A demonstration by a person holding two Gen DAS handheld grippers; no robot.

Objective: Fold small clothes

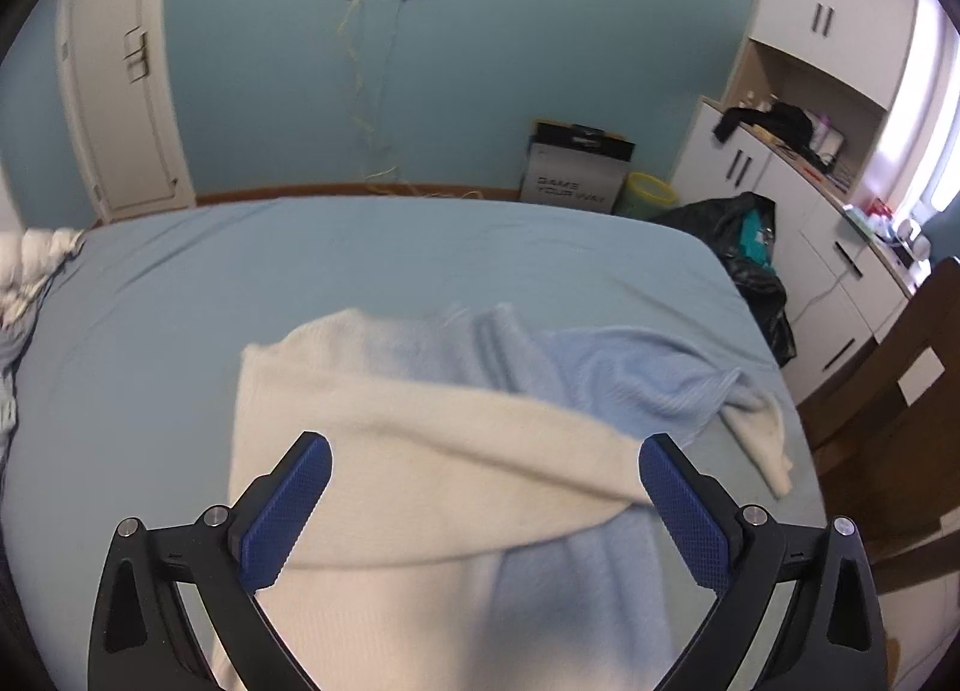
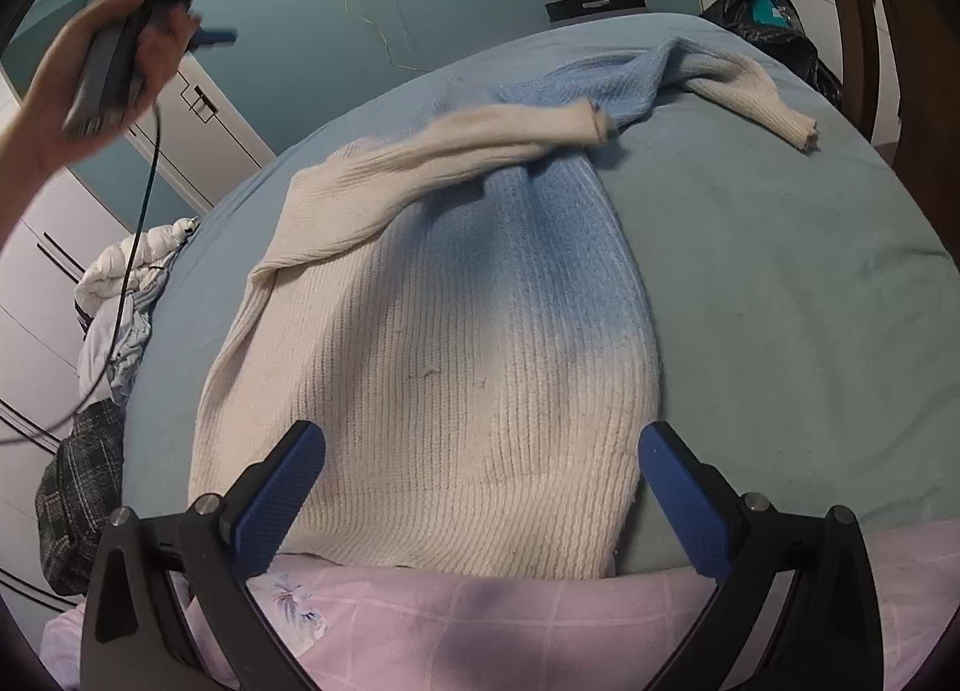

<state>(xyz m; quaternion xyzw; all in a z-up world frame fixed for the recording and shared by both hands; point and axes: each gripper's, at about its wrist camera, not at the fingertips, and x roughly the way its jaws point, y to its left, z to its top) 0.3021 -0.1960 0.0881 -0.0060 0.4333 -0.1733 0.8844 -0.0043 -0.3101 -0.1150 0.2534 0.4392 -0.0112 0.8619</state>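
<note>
Your left gripper (image 1: 485, 472): jaws spread wide, holding nothing, raised above the sweater (image 1: 420, 451) | your right gripper (image 2: 482, 466): jaws apart, empty, low at the sweater's (image 2: 456, 367) cream hem | sweater: flat on the blue bed sheet (image 2: 780, 301) ahead of both grippers, one sleeve (image 2: 480, 139) folded across its chest, the other sleeve (image 2: 750, 85) stretched to your far right.

A sweater (image 2: 432, 331) is lying on the bed (image 2: 780, 301), its hem near, one sleeve (image 2: 480, 142) folded across its far part and the other sleeve (image 2: 750, 85) trailing off far right. A bag (image 1: 753, 253) is sitting beyond the bed's far right corner, a box (image 1: 576, 166) left of it.
</note>
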